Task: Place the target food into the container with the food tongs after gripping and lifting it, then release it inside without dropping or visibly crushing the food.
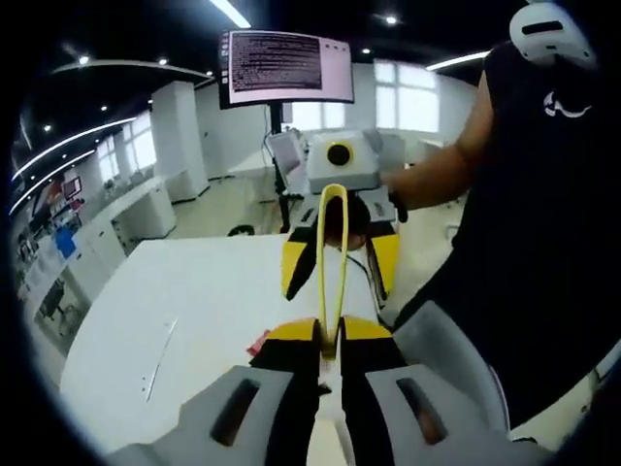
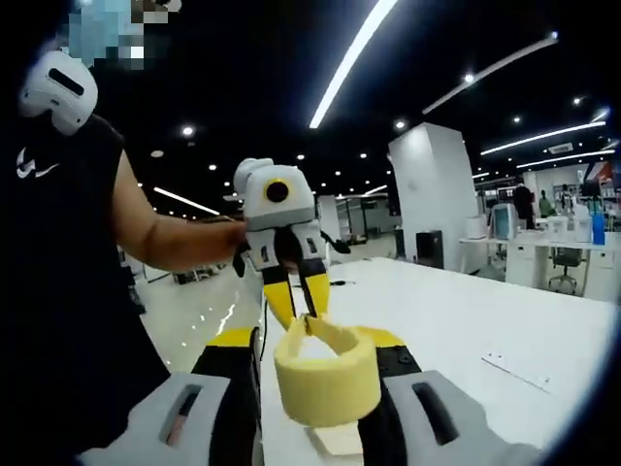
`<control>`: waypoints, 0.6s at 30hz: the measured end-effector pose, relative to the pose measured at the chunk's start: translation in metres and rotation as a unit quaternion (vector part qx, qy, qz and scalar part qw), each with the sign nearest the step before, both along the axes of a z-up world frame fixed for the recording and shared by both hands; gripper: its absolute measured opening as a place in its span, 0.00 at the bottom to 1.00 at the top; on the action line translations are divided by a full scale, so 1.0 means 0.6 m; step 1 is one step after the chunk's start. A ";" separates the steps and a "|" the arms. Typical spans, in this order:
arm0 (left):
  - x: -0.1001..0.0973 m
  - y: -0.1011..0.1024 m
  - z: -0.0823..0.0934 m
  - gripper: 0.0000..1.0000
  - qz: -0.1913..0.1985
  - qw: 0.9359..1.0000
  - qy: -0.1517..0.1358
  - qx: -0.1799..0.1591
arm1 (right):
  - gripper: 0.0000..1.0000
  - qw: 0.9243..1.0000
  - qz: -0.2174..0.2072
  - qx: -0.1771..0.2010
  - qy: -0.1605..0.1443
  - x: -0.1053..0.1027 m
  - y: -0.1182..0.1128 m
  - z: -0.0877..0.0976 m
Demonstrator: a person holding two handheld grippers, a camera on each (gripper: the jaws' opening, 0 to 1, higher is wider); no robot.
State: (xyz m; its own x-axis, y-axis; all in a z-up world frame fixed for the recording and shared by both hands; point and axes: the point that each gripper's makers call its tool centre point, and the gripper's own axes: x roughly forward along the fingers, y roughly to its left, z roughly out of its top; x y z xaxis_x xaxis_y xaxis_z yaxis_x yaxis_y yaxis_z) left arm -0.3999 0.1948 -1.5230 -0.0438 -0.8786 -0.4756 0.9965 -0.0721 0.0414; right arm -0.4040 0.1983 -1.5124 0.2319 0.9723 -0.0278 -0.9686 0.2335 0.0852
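Observation:
Yellow food tongs [image 1: 333, 254] stand edge-on as a thin loop rising from my left gripper [image 1: 330, 337], which is shut on their lower end. In the right gripper view the tongs [image 2: 326, 379] look like a broad yellow band curled between the jaws of my right gripper [image 2: 312, 342]. Those jaws stand open on either side of the band. My left gripper [image 2: 303, 316] faces that camera and pinches the tongs' far end. My right gripper [image 1: 338, 282] faces the left camera with its yellow fingers [image 1: 296, 264] spread apart around the loop.
A white table [image 1: 194, 301] lies below both grippers, with a thin strip [image 1: 160, 357] and a small red scrap [image 1: 257, 342] on it. A monitor on a stand [image 1: 285, 68] rises behind it. A person in a black sleeveless top [image 1: 543, 214] holds both grippers.

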 end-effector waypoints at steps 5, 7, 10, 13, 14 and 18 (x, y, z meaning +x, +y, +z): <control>-0.007 -0.001 -0.007 0.02 -0.002 1.000 0.017 0.000 | 0.26 1.000 0.007 0.004 0.001 -0.004 0.007 -0.001; -0.008 0.000 -0.011 0.02 -0.002 1.000 0.021 0.003 | 0.26 1.000 0.002 0.006 -0.003 -0.001 0.008 0.000; -0.010 0.004 -0.015 0.02 -0.004 1.000 0.027 0.004 | 0.21 1.000 0.006 0.010 0.000 -0.002 0.009 0.002; -0.013 0.005 -0.014 0.02 -0.002 1.000 0.031 0.001 | 0.20 1.000 0.018 0.013 0.022 -0.010 0.011 -0.002; -0.016 0.006 -0.015 0.03 -0.006 0.999 0.032 0.001 | 0.19 0.999 0.020 0.007 0.034 -0.009 0.011 -0.006; -0.013 0.006 -0.008 0.13 -0.001 0.999 0.039 -0.018 | 0.21 0.999 0.016 0.022 0.036 -0.006 0.008 0.005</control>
